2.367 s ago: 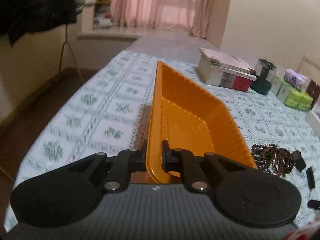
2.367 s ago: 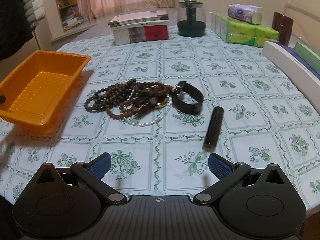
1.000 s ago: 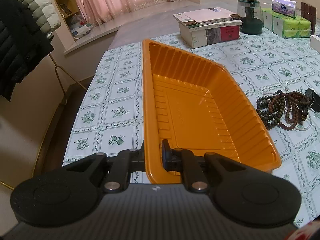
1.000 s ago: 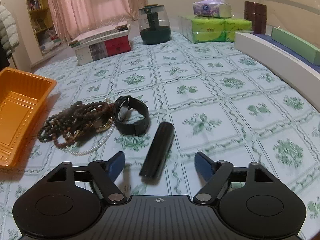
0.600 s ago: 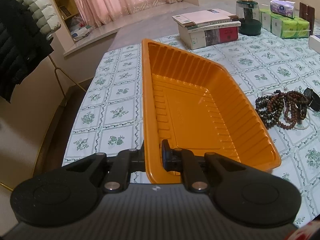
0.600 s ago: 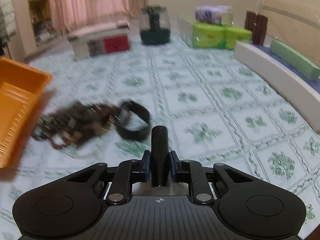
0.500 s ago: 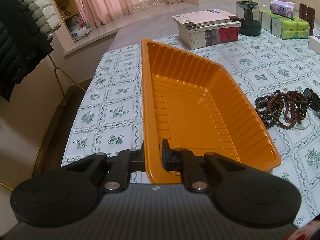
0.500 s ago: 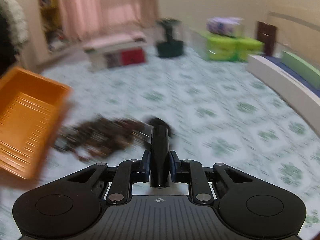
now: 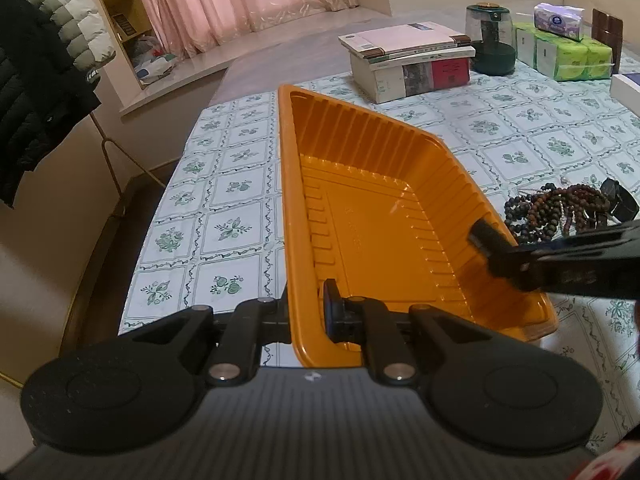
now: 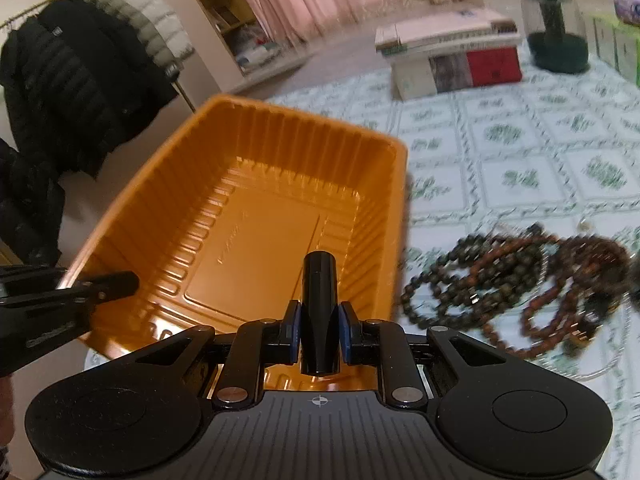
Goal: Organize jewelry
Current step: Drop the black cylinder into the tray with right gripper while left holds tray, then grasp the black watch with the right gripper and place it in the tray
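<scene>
Black cylindrical tube (image 10: pixel 319 312): clamped between the blue pads of the right claw (image 10: pixel 319 330), long axis toward 12 o'clock, held over the near end of the empty ribbed orange plastic tray (image 10: pixel 256 200). Tray rim at 9 o'clock is pinched by the clenched left claw (image 9: pixel 306 312); open tray floor is offered ahead. Brown bead bracelets (image 10: pixel 520 280): left on the bench at 2 o'clock.

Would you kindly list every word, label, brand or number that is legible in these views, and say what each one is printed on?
No text here can be read for certain.
On the tissue pack: a blue oval logo, too small to read.
On the stack of books: print on the spines and top cover, too small to read.
On the orange tray: a faint embossed mark on its floor, illegible.
</scene>
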Action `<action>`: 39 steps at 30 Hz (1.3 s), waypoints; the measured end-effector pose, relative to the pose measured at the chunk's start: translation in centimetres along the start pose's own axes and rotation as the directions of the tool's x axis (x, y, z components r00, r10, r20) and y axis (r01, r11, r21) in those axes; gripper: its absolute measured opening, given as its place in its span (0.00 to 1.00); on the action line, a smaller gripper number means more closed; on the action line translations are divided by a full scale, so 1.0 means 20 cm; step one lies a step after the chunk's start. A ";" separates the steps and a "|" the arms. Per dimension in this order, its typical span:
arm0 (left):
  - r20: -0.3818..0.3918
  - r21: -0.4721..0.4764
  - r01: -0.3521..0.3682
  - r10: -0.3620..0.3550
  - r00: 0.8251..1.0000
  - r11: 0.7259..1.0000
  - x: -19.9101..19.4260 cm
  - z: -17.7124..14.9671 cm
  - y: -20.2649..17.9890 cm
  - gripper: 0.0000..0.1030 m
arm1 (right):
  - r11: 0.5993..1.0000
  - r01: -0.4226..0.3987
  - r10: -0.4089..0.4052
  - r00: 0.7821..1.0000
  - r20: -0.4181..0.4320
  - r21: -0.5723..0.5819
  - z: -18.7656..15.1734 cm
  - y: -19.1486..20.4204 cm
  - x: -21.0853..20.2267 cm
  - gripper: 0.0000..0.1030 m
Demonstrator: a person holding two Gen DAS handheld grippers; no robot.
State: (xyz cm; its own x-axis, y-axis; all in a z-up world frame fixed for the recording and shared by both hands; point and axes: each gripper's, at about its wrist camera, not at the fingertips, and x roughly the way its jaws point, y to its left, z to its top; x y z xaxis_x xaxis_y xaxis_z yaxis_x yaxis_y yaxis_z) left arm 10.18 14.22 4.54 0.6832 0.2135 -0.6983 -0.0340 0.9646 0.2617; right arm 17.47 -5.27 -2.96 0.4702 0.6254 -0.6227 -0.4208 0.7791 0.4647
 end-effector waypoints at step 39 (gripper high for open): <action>0.007 0.027 0.006 -0.006 1.000 1.000 0.01 0.00 0.00 0.11 | 0.915 0.396 -0.389 0.917 0.092 -0.079 -0.06 -0.78 -0.39 0.58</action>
State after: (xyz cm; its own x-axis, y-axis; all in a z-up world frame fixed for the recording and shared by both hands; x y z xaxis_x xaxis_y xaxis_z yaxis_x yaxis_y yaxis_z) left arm 10.37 14.34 4.42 0.6884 0.2069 -0.6952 -0.0105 0.9612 0.2757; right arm 19.52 -22.32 -6.12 0.6663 0.2746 -0.6933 -0.2603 0.9569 0.1288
